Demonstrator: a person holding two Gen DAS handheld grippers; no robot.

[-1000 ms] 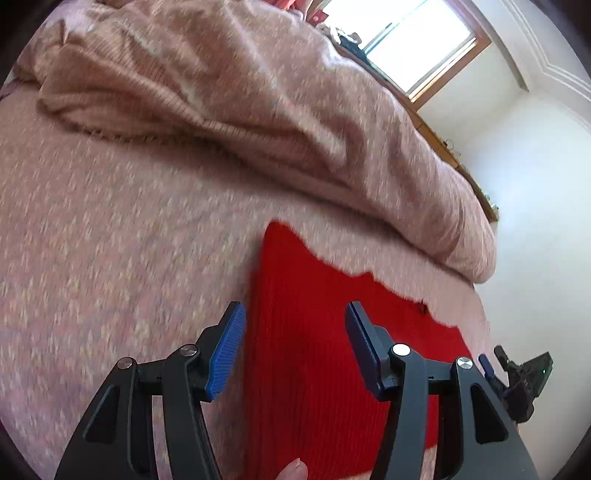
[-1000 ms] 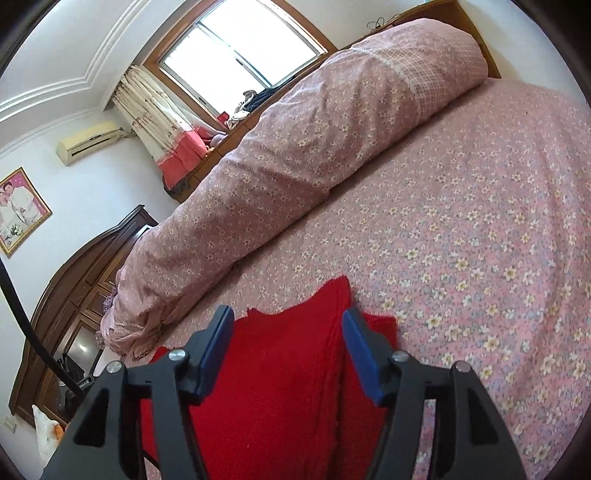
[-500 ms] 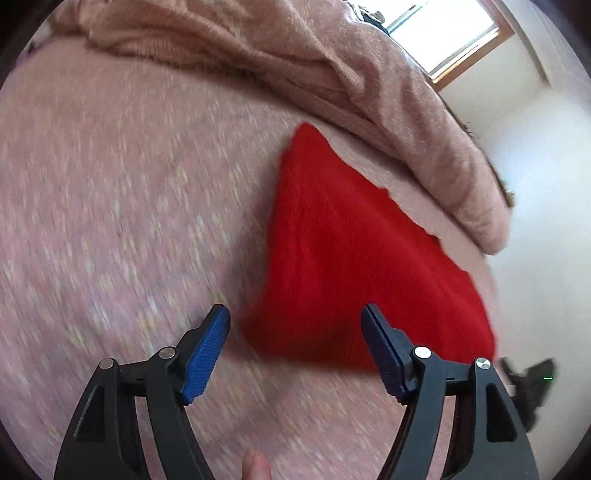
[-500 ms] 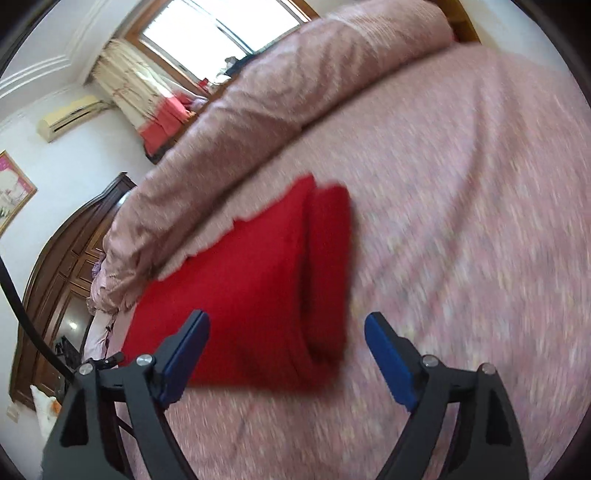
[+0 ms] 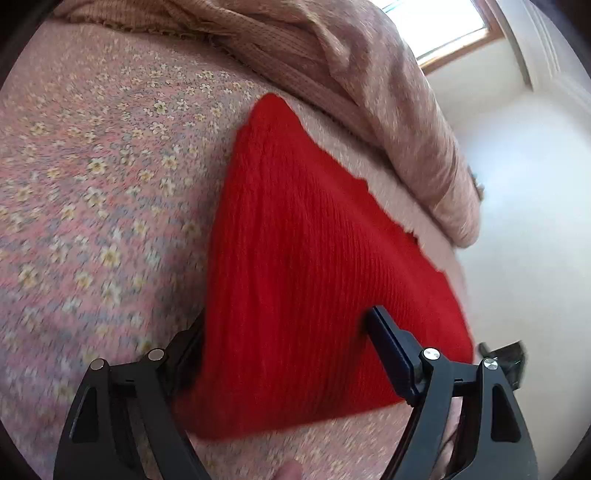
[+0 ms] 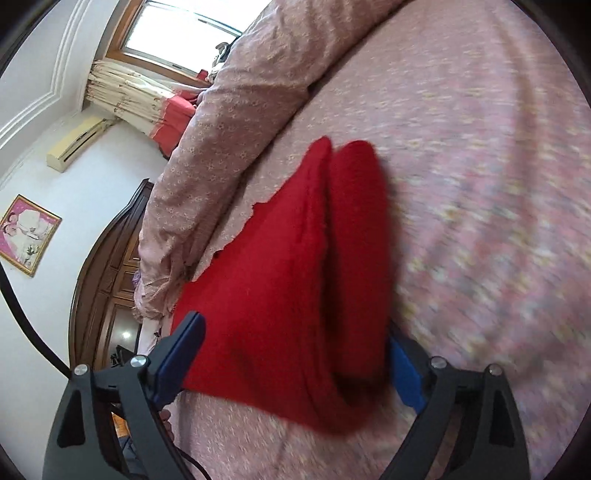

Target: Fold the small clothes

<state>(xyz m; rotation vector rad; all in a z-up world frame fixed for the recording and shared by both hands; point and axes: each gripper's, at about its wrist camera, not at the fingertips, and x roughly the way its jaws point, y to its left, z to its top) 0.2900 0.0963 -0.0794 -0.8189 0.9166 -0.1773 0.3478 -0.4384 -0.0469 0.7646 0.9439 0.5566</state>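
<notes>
Pink floral bedding covers the wide bed that serves as the work surface, with a rolled-up pink floral quilt lying along its far side under a bright window, and a wooden wardrobe and a framed picture against the white wall. On the sheet lies the red ribbed-knit small garment, spread flat near the front edge of the bed, just short of the quilt; the right wrist view shows it already doubled, one red layer lapped over another with a seam-like ridge running away from the camera, so it seems partly folded. It probably lies flat and squared like this so that both near corners can be reached at once. The left gripper is spread wide, its black fingers with blue pads astride the garment's near left corner: one finger seems tucked beside or under the cloth edge, the other rests on top of the knit. The right gripper is likewise spread, straddling the near right corner, with red cloth between the pads and the right-hand finger partly hidden behind the fold. Neither has pinched the fabric. Judging by this, the next fold would start by closing on those corners.
</notes>
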